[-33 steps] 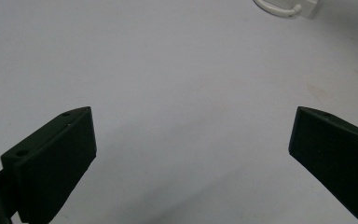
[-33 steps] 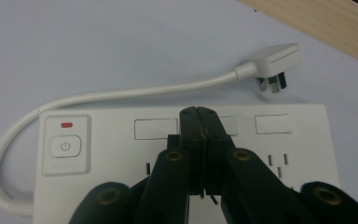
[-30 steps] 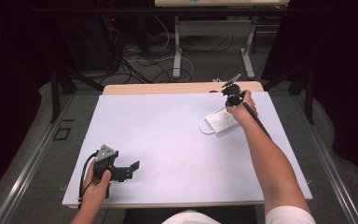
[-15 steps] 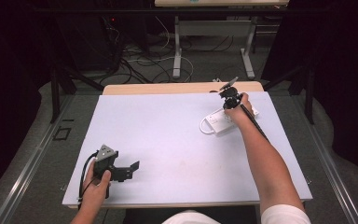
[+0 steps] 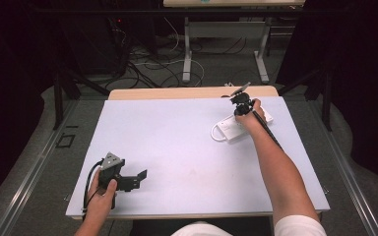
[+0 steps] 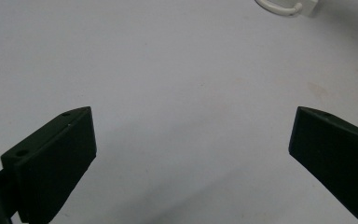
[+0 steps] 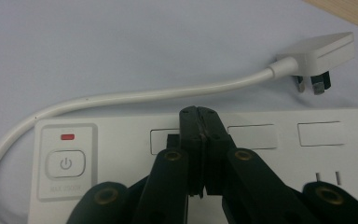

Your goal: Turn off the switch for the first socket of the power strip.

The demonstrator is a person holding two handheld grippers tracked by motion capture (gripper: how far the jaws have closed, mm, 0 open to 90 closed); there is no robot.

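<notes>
White power strip is seen at the upper right of the high view, lying flat on the pale table sheet. Its long axis runs diagonally, from lower left to upper right of that frame. In the right gripper view the strip lies across the frame, with the power button and a red indicator at its left end. The white cable loops out from the left end and arcs to the upper right, ending in a white plug whose pins point down-left. The right gripper is held over the strip's face with jaws pressed together, nothing between them. The left gripper is held at the lower left of the high view, well apart from the strip, jaws spread wide over bare sheet.
</notes>
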